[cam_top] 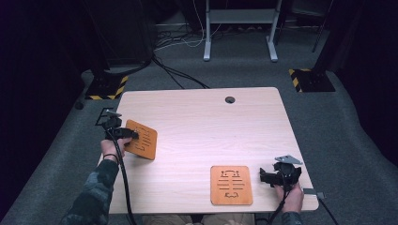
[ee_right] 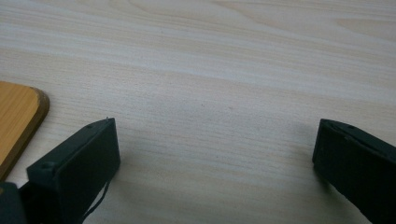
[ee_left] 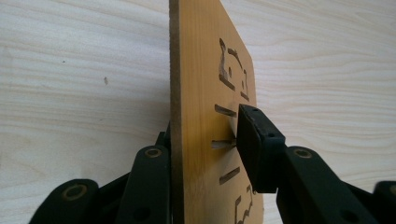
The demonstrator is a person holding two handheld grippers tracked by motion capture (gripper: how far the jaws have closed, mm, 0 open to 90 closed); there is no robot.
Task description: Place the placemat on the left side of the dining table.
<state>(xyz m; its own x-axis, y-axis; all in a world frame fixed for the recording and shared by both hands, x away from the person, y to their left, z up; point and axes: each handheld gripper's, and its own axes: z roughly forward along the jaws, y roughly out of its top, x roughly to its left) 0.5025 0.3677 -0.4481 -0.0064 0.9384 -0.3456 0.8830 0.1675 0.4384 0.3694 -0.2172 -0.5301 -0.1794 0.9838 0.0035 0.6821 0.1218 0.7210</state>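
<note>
Two orange wooden boards with cut-out slots are on the light wood table [cam_top: 202,126]. My left gripper [cam_top: 133,135] is shut on the left board [cam_top: 142,139], which is lifted and tilted at the table's left side. In the left gripper view the board [ee_left: 201,93] stands edge-on between my jaws, one finger [ee_left: 256,140] pressed on its slotted face. The second board [cam_top: 231,184] lies flat near the front edge. My right gripper [cam_top: 264,176] hovers just right of it, open, with bare table between its fingers [ee_right: 79,163]; a corner of that board [ee_right: 16,116] shows at left.
A round cable hole [cam_top: 229,100] sits near the table's far edge. Beyond the table are grey carpet, black cables and a white desk frame [cam_top: 239,28]. Yellow-black striped stand bases [cam_top: 109,87] flank the far corners.
</note>
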